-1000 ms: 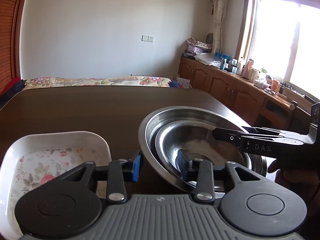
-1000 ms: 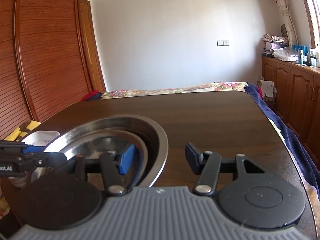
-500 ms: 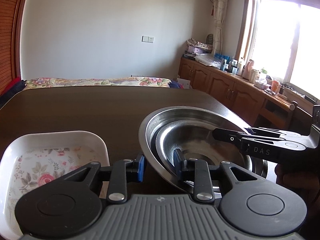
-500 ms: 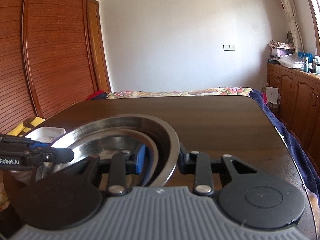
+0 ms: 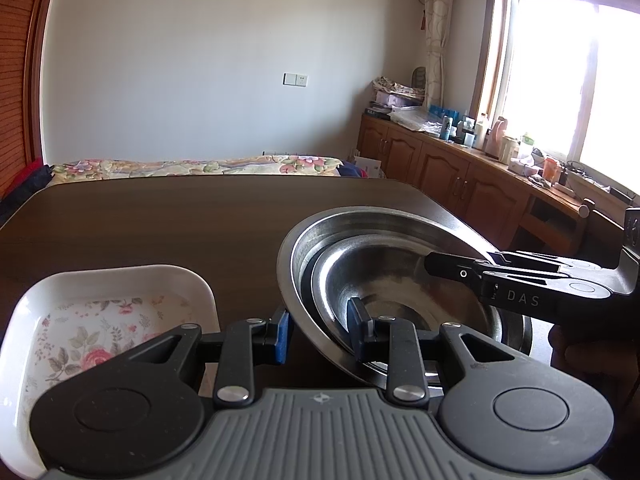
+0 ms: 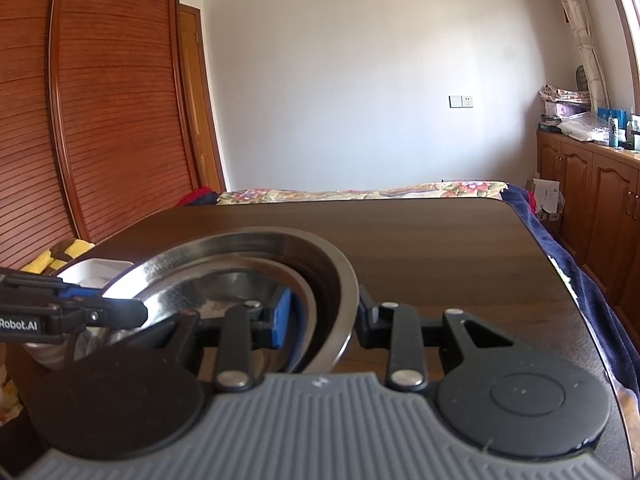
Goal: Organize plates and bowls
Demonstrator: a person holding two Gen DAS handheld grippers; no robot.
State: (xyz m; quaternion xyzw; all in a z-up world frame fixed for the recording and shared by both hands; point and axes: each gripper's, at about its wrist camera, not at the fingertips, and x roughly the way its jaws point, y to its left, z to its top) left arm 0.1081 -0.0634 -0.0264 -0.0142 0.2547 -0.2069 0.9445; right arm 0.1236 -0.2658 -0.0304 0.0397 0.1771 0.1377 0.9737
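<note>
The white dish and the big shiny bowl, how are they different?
The white dish is squarish with rounded corners; the big shiny bowl is round. The white dish has flowers painted inside; the big shiny bowl is plain metal. The white dish holds nothing and no gripper touches it; the big shiny bowl holds a smaller bowl and is gripped on both sides. Both are over the dark table.
</note>
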